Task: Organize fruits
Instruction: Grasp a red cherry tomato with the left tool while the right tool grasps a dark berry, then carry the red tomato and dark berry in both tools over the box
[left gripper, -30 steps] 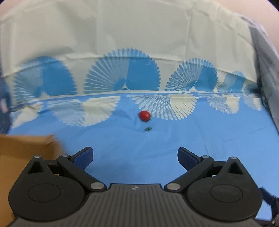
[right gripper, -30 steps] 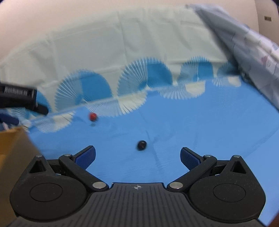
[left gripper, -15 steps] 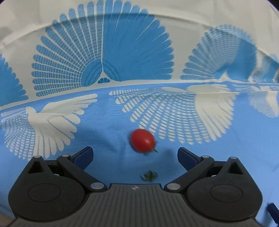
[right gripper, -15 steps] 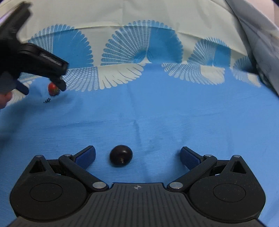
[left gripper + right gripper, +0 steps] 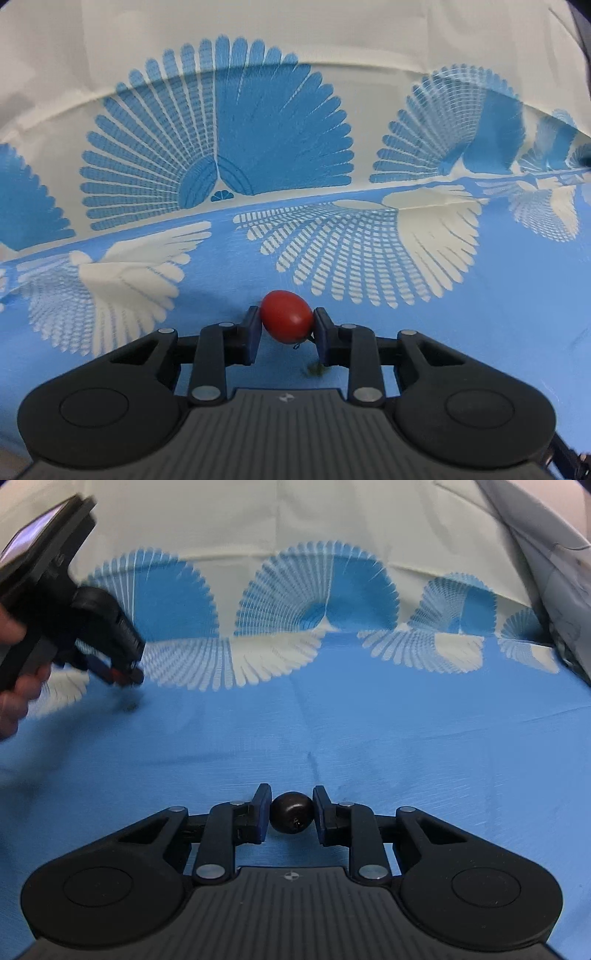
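Now, in the left wrist view, we have our left claw (image 5: 286,325) clenched on a red cherry tomato (image 5: 286,316), one blue pad pressing each side of it. The tomato sits right between the fingertips, low over the blue patterned cloth (image 5: 480,314). A small green scrap (image 5: 314,369), perhaps a bit of stem, lies on the cloth just behind the right-hand pad.

In the right wrist view, our right claw (image 5: 291,812) grips a small dark round fruit (image 5: 291,812) the same way, pads snug on both sides, the fruit resting at or just above the cloth; we cannot tell which. Far ahead and to the left of this claw, the left claw appears with red showing between its pads.

We judge that we are in the grasping step for both fruits, with sorting not yet done. The next move calls for lifting each fruit clear without squeezing harder, since both look soft and round enough to slip or bruise, then carrying them to wherever they belong.

No container shows in either view, so we cannot say what any holds.
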Action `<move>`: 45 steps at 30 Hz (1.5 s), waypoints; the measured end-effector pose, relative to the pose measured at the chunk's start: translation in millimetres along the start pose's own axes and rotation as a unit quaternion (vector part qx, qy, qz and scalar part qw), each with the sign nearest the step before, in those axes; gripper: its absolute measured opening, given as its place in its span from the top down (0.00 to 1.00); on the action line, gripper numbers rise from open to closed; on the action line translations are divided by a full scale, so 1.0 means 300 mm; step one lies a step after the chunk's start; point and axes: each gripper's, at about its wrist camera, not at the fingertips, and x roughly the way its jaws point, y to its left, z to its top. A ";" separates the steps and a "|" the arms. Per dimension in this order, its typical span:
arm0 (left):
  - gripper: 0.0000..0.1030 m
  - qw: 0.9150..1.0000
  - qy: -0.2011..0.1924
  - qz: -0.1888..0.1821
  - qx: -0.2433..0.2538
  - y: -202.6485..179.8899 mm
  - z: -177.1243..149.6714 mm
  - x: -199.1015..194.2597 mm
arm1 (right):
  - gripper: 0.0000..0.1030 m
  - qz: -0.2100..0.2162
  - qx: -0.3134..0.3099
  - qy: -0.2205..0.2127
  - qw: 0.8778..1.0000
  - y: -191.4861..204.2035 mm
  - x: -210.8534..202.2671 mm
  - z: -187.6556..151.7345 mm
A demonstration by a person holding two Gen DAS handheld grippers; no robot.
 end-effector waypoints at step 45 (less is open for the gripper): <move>0.67 0.996 -0.005 0.036 -0.087 0.624 -1.115 -1.689 | 0.75 0.228 -0.082 -0.014 0.970 0.591 -1.558 -0.268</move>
